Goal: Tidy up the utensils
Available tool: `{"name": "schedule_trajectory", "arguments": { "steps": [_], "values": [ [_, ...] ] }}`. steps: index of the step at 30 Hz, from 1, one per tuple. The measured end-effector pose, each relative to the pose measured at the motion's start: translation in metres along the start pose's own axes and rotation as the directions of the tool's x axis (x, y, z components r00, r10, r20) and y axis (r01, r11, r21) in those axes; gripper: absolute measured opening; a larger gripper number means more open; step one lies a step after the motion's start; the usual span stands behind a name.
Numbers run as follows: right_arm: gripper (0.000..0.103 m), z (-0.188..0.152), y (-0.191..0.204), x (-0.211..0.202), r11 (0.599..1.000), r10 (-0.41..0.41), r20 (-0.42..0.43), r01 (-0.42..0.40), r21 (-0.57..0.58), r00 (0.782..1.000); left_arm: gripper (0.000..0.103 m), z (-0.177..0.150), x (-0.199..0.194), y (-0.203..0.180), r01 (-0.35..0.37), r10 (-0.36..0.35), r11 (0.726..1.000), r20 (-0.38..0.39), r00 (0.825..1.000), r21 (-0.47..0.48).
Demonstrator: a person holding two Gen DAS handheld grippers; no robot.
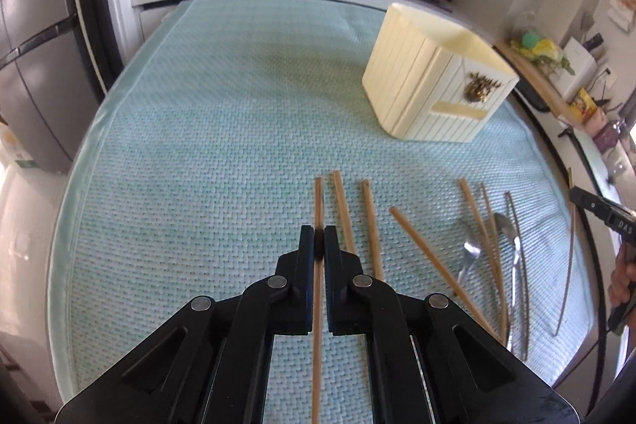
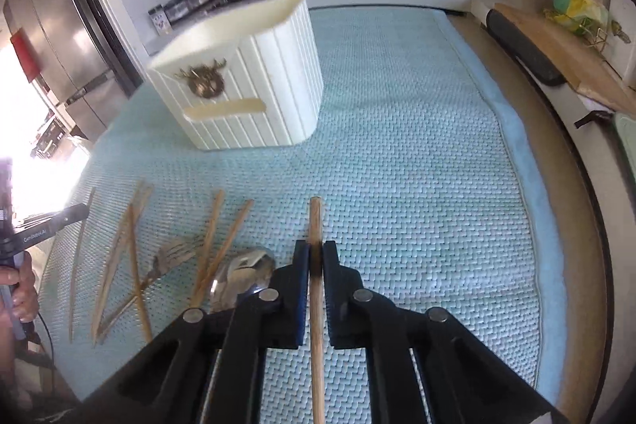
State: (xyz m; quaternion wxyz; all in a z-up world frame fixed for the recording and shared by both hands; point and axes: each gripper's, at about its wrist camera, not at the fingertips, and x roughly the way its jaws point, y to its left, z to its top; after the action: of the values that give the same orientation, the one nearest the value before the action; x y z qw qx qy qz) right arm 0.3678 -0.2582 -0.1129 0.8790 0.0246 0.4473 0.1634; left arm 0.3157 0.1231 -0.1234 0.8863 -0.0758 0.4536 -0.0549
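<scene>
In the left wrist view, my left fingers [image 1: 318, 243] are clamped on a single wooden chopstick [image 1: 317, 304] that runs up the middle of the frame, its tip poking out just beyond them. To the right of it, more loose chopsticks [image 1: 369, 225] lie on the blue-green woven mat [image 1: 198, 146] covering the desk, and further right a fork [image 1: 469, 253] and a spoon [image 1: 505, 225] are tangled among still more sticks. The cream utensil holder [image 1: 433, 86] stands upright in the upper right, well apart from everything; I cannot see into it.

In the right wrist view, my right fingers [image 2: 316, 257] are clamped on another chopstick [image 2: 316, 289], also in the frame's centre. The pile of chopsticks [image 2: 131, 257], the fork [image 2: 171, 257] and the spoon [image 2: 242, 273] fills the lower left; the holder [image 2: 246, 78] sits in the upper left.

I judge the job barely begun: two sticks gripped, nothing visibly stowed, and most utensils still lying on the mat.
</scene>
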Motion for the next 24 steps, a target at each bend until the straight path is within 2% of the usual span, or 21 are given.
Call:
{"name": "schedule_trajectory", "arguments": {
  "steps": [5, 9, 11, 17, 24],
  "values": [
    [0.007, -0.007, 0.022, -0.071, 0.999, 0.033, 0.141, -0.027, -0.042, 0.989, 0.002, 0.002, -0.058, -0.010, 0.047, -0.049, 0.999, 0.109, 0.993, 0.017],
    [0.007, -0.013, 0.036, -0.115, 0.997, 0.044, 0.232, -0.027, -0.076, 0.972, 0.002, -0.002, -0.099, -0.026, 0.074, -0.081, 0.996, 0.190, 0.978, 0.043],
    [0.007, -0.028, 0.051, -0.142, 0.996, 0.050, 0.274, -0.028, -0.083, 0.961, 0.002, -0.002, -0.115, -0.033, 0.087, -0.098, 0.995, 0.224, 0.970, 0.058],
    [0.007, -0.023, 0.073, -0.177, 0.992, 0.050, 0.390, -0.001, -0.124, 0.920, 0.002, 0.017, -0.139, -0.041, 0.131, -0.150, 0.988, 0.301, 0.942, 0.081],
    [0.007, 0.025, 0.081, -0.181, 0.990, 0.057, 0.454, 0.009, -0.142, 0.889, 0.002, 0.072, -0.150, -0.055, 0.168, -0.195, 0.980, 0.360, 0.912, 0.104]
  ]
}}
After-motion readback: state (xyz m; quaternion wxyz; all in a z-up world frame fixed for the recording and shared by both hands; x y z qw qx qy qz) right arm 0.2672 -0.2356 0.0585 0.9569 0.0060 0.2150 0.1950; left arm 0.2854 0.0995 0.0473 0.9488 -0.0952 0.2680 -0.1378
